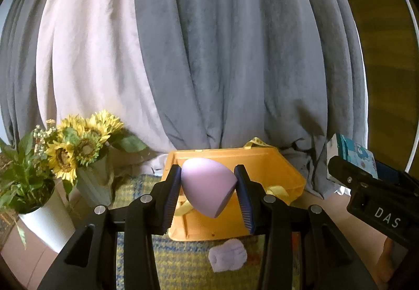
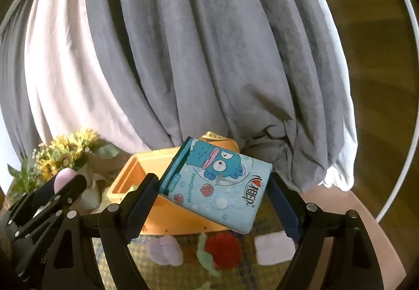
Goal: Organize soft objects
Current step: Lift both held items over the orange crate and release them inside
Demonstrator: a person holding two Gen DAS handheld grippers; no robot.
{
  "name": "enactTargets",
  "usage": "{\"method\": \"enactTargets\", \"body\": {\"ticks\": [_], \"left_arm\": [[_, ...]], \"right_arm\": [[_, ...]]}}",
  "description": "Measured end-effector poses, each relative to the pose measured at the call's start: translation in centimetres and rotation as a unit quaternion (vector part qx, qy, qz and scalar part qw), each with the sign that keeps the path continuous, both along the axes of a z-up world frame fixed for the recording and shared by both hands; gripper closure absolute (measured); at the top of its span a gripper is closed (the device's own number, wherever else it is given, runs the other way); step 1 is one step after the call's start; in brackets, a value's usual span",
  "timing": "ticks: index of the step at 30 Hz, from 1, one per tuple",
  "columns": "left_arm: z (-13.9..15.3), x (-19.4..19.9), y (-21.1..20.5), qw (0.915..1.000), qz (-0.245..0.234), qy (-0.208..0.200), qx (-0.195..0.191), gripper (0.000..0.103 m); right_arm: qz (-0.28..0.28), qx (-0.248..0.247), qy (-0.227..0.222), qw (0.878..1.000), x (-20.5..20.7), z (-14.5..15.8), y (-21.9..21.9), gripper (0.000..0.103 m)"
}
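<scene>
My left gripper [image 1: 209, 193] is shut on a lilac egg-shaped sponge [image 1: 207, 185], held above the yellow box [image 1: 275, 167]. My right gripper [image 2: 214, 193] is shut on a light blue tissue pack [image 2: 217, 182] printed with a cartoon fish, tilted in the air over the same yellow box [image 2: 131, 180]. The right gripper's body shows at the right edge of the left wrist view, with the tissue pack [image 1: 353, 154] behind it. The sponge's tip [image 2: 64, 177] pokes over the left gripper in the right wrist view.
On the yellow-green checked mat [image 1: 183, 263] lie a fluffy lilac piece [image 1: 227, 258], a red pompom with green leaves [image 2: 222, 250] and a white pad [image 2: 275, 248]. A sunflower vase [image 1: 91, 177] and a white plant pot [image 1: 44, 222] stand at left. Grey and white curtains [image 1: 209, 54] hang behind.
</scene>
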State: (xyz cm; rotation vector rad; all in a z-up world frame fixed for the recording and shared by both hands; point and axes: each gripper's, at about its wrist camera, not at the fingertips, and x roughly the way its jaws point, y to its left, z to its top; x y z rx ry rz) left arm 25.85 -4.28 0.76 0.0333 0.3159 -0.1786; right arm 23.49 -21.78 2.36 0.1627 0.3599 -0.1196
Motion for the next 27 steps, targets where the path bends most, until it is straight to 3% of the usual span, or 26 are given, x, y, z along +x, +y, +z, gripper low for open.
{"method": "enactTargets", "body": {"ticks": [19, 27], "left_arm": [[-0.3, 8.2, -0.2, 0.9997, 0.013, -0.007, 0.019, 0.062], [-1.3, 12.2, -0.6, 0.9993, 0.009, 0.002, 0.036, 0.062]], "right_arm": [[0.048, -0.019, 0.02, 0.998, 9.4, 0.1, 0.4, 0.019], [0.075, -0.021, 0.053, 0.996, 14.6, -0.8, 0.6, 0.019]]}}
